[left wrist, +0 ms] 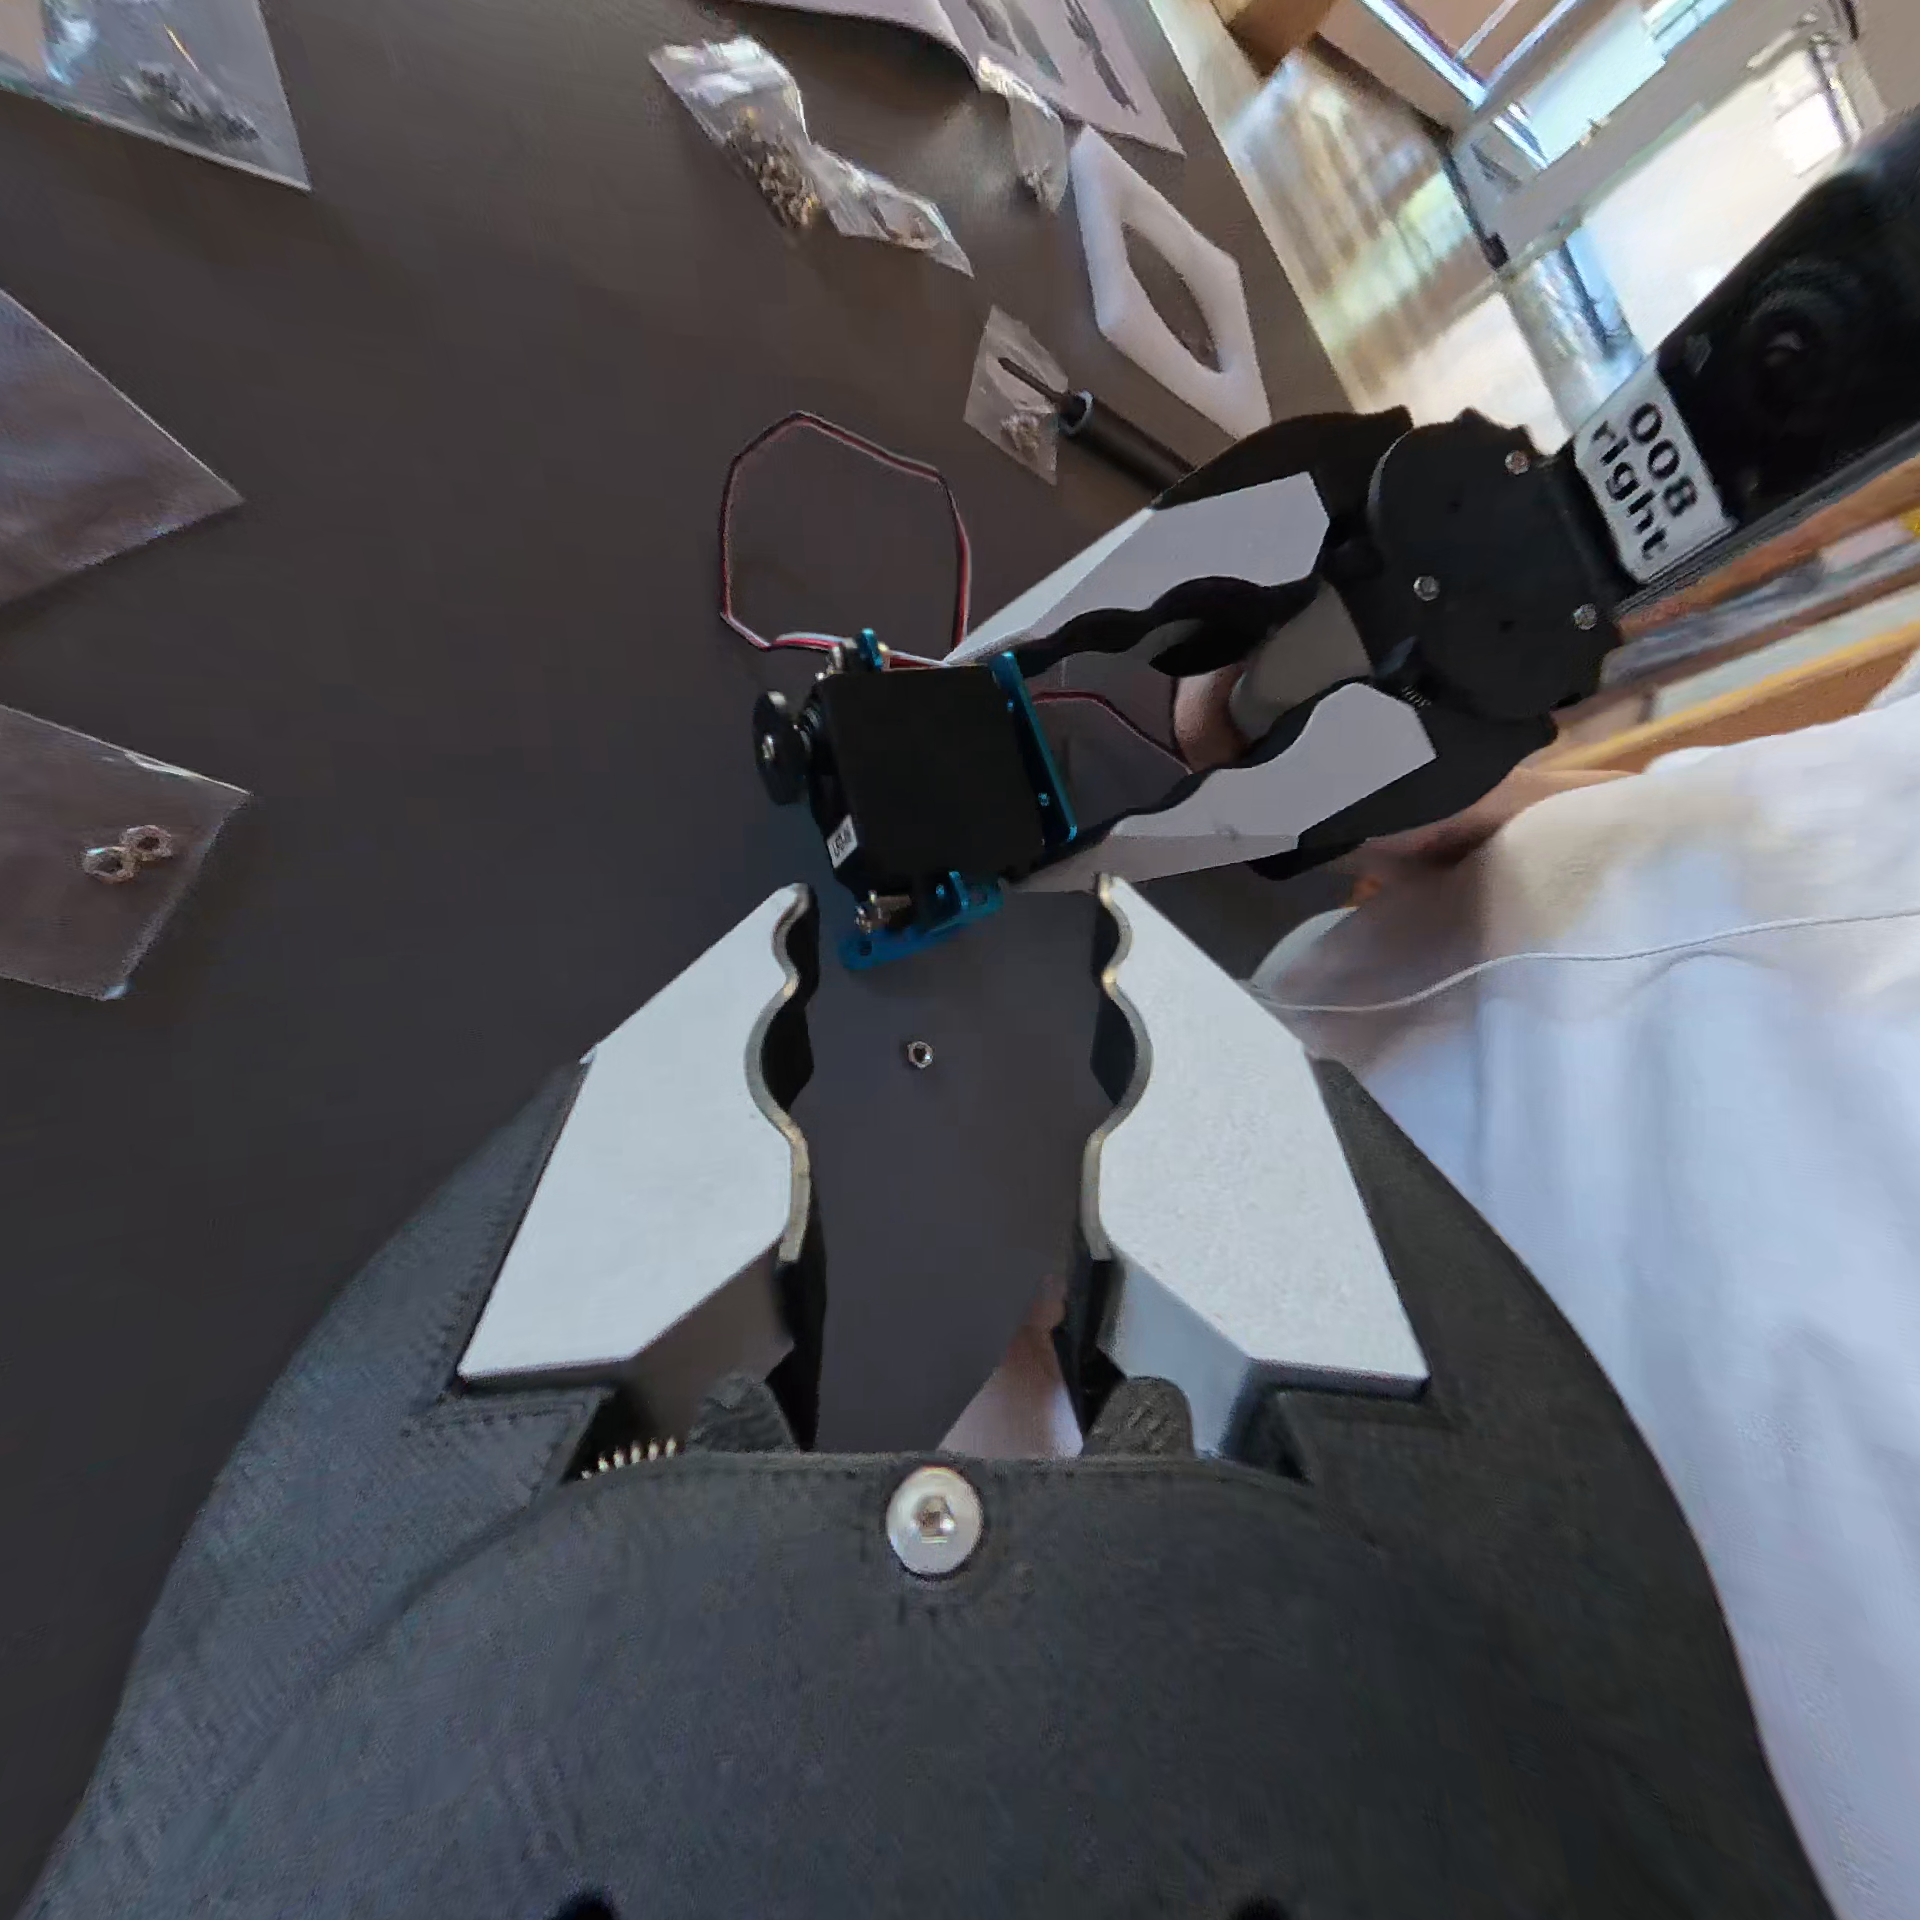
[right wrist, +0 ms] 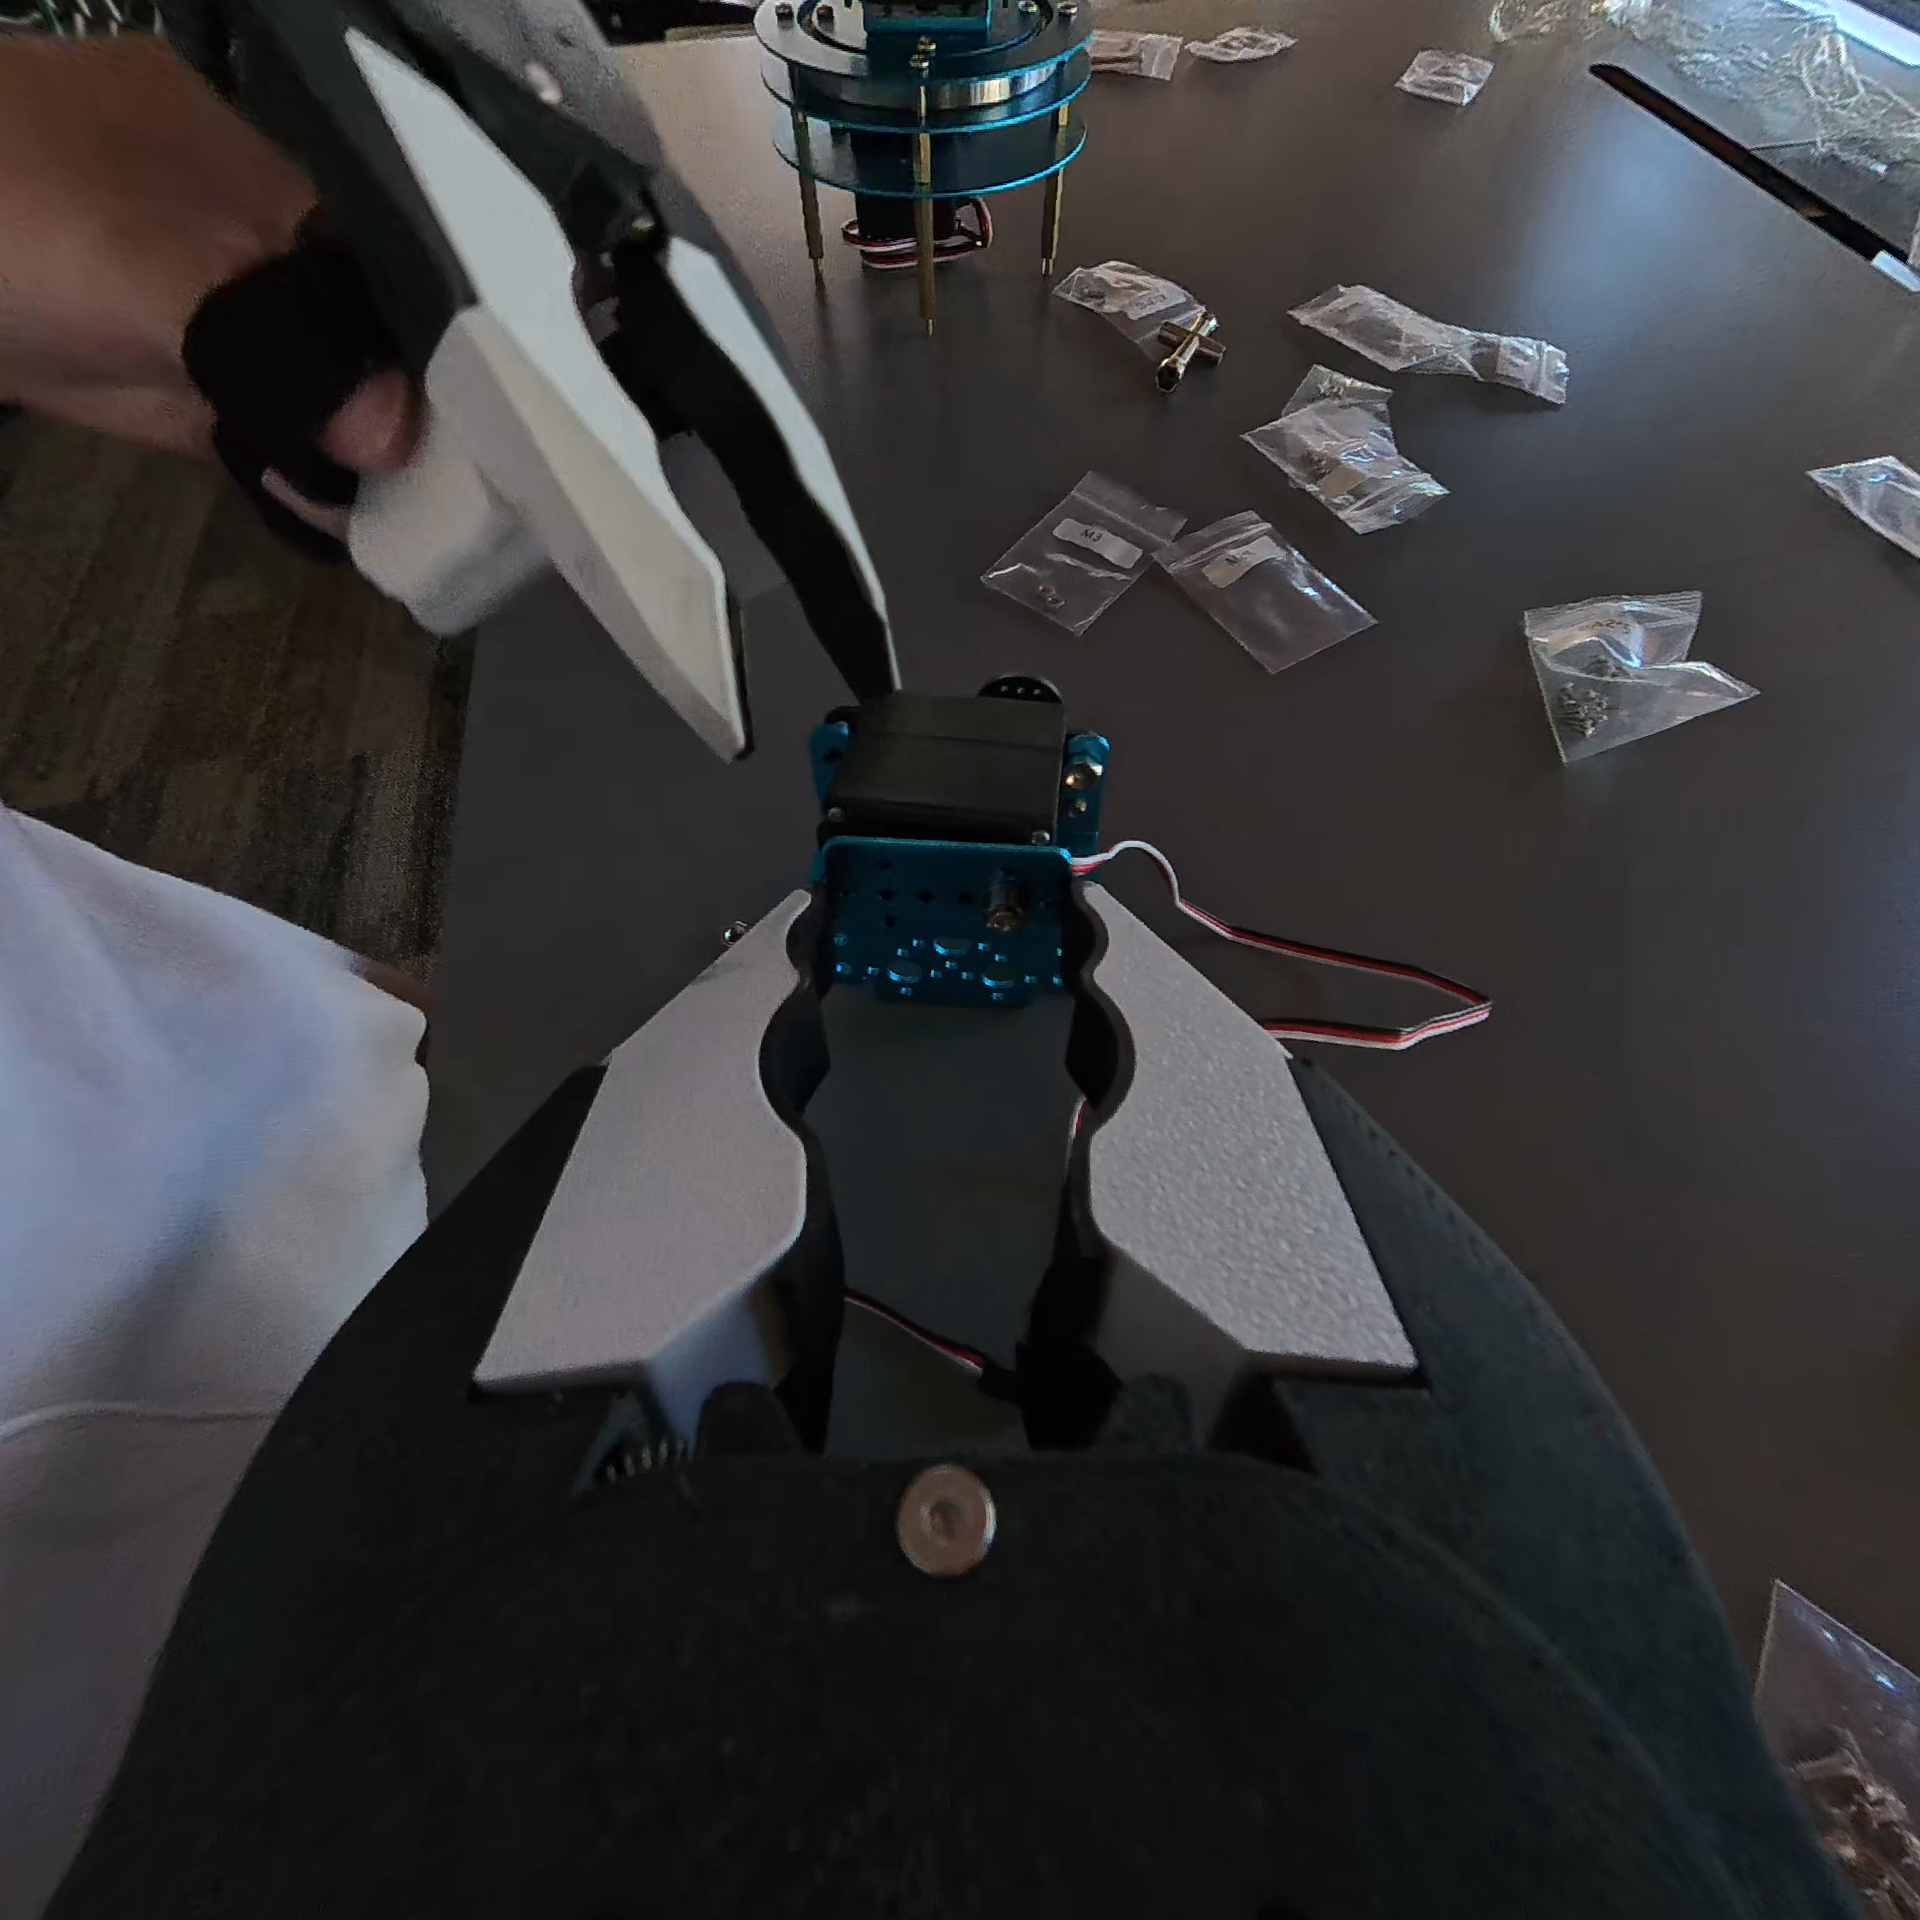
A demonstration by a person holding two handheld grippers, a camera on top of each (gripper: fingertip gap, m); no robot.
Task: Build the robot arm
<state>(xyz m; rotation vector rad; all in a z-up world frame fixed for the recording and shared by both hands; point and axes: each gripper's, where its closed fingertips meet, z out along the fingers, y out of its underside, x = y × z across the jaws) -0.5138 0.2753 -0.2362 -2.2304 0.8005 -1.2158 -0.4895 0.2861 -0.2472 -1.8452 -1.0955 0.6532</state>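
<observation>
Servo in blue bracket clamped by the right tool, left tool spread beside it

Left wrist view: left tool [left wrist: 948, 914] hangs over the dark worktop [left wrist: 416, 623] with its grey fingers [left wrist: 665, 1164] spread apart and nothing between them; their tips lie just short of the blue bracket [left wrist: 914, 930]. A black servo [left wrist: 925, 774] sits in that bracket, tilted, with a round black horn on its far-left side. Right tool [left wrist: 1049, 769] reaches in from the right and grips the bracket's plate between its tips. A small nut [left wrist: 918, 1054] lies on the worktop between the left fingers. The servo's red, white and black wire [left wrist: 831, 520] loops beyond it. Clear bags of hardware [left wrist: 790, 156] and a white foam frame [left wrist: 1164, 301] lie farther off. A white sleeve [left wrist: 1610, 1143] fills the right side.

Right wrist view: right tool [right wrist: 945, 935] is closed on the blue perforated bracket [right wrist: 935, 935], the servo [right wrist: 951, 758] standing just past its tips. The wire [right wrist: 1371, 997] trails right over the worktop [right wrist: 1351, 1195] and also runs back between the fingers. Left tool [right wrist: 810, 717] comes down from upper left, blurred, its tips apart and near the servo's top-left corner. Beyond stand a round blue tiered assembly [right wrist: 925, 114] on brass posts, a small cross wrench [right wrist: 1190, 348] and scattered clear bags [right wrist: 1257, 587].
</observation>
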